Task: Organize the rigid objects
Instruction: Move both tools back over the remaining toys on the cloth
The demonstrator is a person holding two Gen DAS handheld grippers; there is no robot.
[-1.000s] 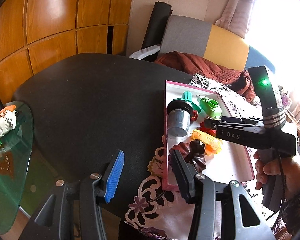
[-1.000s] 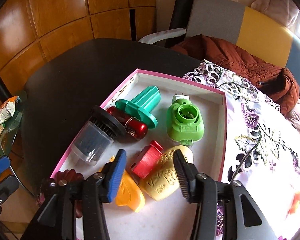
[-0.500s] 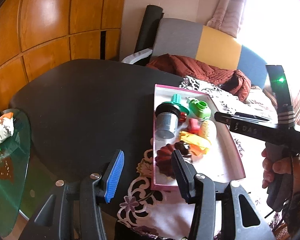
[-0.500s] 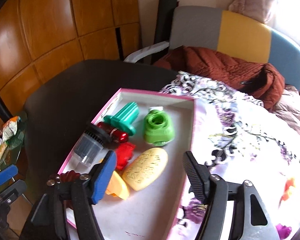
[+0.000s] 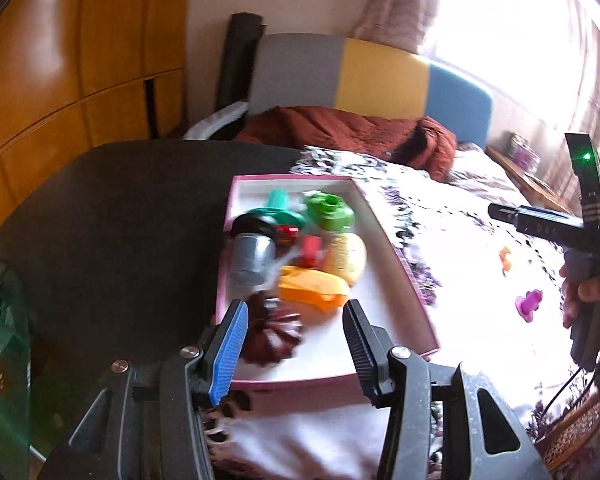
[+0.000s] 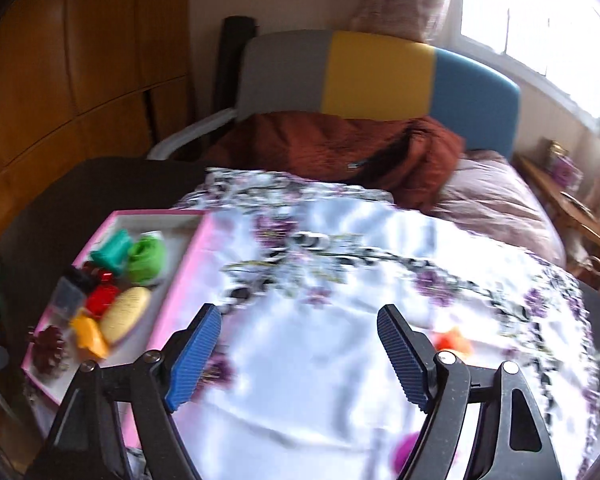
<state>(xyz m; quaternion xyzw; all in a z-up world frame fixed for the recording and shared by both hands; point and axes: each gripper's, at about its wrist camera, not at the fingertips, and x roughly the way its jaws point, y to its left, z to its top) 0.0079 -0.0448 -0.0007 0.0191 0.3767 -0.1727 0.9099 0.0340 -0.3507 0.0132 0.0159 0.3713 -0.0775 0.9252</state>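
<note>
A pink-rimmed white tray (image 5: 414, 288) on the floral cloth holds several toys: a green piece (image 5: 330, 212), a yellow oval (image 5: 346, 254), an orange piece (image 5: 314, 292), a grey cup (image 5: 248, 256) and a dark brown mould (image 5: 274, 330). My left gripper (image 5: 294, 344) is open and empty over the tray's near end. My right gripper (image 6: 300, 354) is open and empty above the cloth, right of the tray (image 6: 180, 280). A small orange toy (image 6: 454, 340) and a magenta toy (image 5: 528, 304) lie loose on the cloth.
The floral cloth (image 6: 340, 280) covers part of a dark round table (image 5: 120, 220). A grey, yellow and blue chair (image 6: 380, 80) with a rust blanket (image 6: 340, 148) stands behind. A glass side table (image 5: 4, 360) is at the left.
My right gripper has swung right, away from the tray and out over the cloth, and its jaws have widened. My left gripper has moved right, over the tray's near end.
</note>
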